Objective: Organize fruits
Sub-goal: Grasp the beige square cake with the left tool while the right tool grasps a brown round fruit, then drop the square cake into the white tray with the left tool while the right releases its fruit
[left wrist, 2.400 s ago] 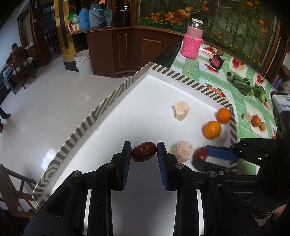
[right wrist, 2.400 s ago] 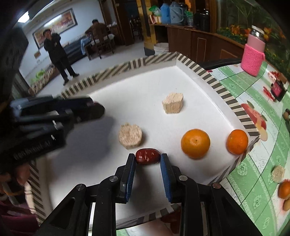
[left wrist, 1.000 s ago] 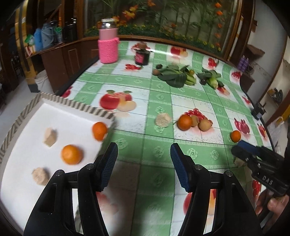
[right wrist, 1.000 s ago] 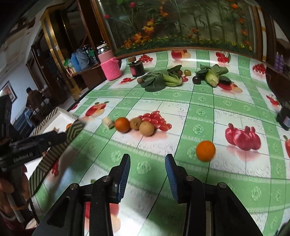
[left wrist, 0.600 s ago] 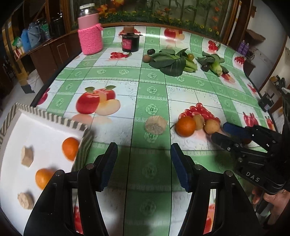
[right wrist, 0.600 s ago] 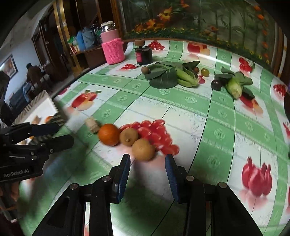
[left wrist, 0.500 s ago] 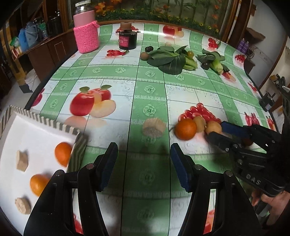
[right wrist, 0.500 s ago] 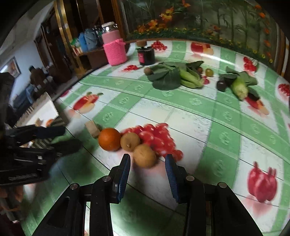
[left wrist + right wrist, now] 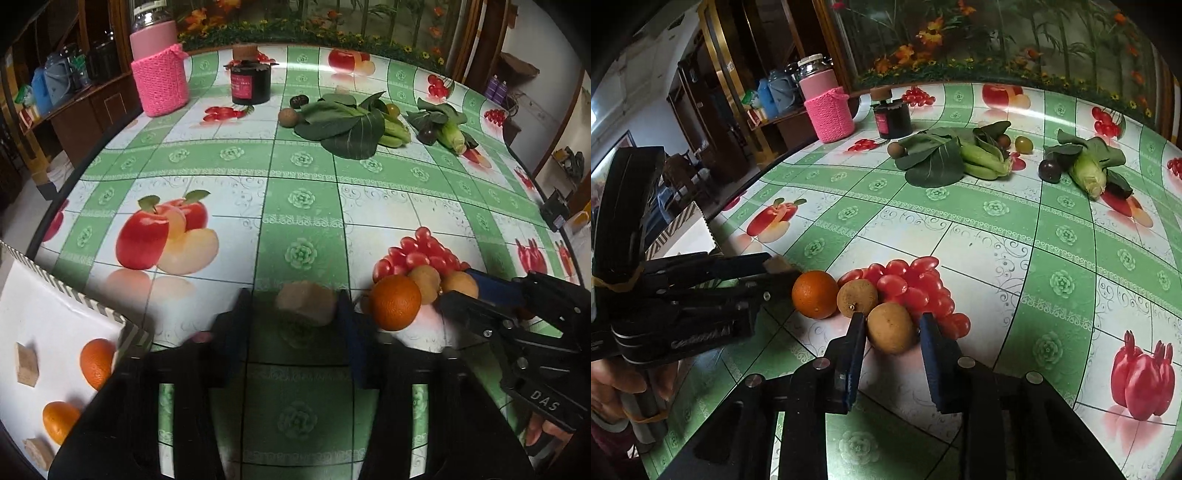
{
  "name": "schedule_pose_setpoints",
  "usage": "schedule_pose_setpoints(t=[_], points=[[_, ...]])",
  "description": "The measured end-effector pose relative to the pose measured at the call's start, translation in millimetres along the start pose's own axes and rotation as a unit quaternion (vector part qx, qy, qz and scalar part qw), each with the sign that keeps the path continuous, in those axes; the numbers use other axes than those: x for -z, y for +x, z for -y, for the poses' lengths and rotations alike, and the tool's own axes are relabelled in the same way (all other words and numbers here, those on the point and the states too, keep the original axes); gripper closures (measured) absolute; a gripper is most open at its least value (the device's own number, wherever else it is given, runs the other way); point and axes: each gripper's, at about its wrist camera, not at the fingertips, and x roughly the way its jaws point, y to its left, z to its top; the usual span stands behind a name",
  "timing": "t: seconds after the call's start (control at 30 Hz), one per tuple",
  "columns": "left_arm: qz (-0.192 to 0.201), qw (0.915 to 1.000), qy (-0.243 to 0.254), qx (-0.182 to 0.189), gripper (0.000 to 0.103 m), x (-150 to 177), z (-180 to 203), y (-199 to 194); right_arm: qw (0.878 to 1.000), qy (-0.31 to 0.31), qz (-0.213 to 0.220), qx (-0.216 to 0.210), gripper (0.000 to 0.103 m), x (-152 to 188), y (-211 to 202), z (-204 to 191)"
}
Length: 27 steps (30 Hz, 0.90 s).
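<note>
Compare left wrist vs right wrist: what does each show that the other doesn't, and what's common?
Left wrist only: the white tray's inside, holding two oranges and tan chunks, plus the left tool open around a tan chunk on the table.

Right wrist only: the right tool open around the brown round fruit, and a pomegranate print.

Both: the loose orange, the neighbouring brown fruit, the pink knitted jar, dark canister and leafy greens.

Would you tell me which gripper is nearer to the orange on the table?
Left. The left gripper straddles the beige chunk right beside the orange; the right gripper straddles the far brown fruit, another between.
</note>
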Motion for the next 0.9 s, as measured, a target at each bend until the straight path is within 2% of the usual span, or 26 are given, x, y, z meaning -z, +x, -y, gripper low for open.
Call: schedule_pose_setpoints(t=[0.17,0.47,0.67,0.9], points=[[0.003,1.0,-0.006,-0.001,0.073,6.3,-2.7,-11.5,1.0,0.005,0.007,-0.004,0.074,0.2,-7.3,-0.9],[0.022,0.9995,-0.011,0.021,0.073,35.3,-6.8,-72.3,0.999,0.011,0.028,-0.021,0.074,13.8,-43.6,-29.5],[0.039,0.9985,-0.033,0.018,0.073,58.5,-44.9,-115.6,0.998,0.001,0.042,-0.049,0.074,25.4,-58.5,-68.8],[0.061,0.9941,-0.085,-0.028,0.073,88.2,-115.3,-154.0,0.995,-0.031,0.038,-0.084,0.074,29.8,-53.3,-125.5]])
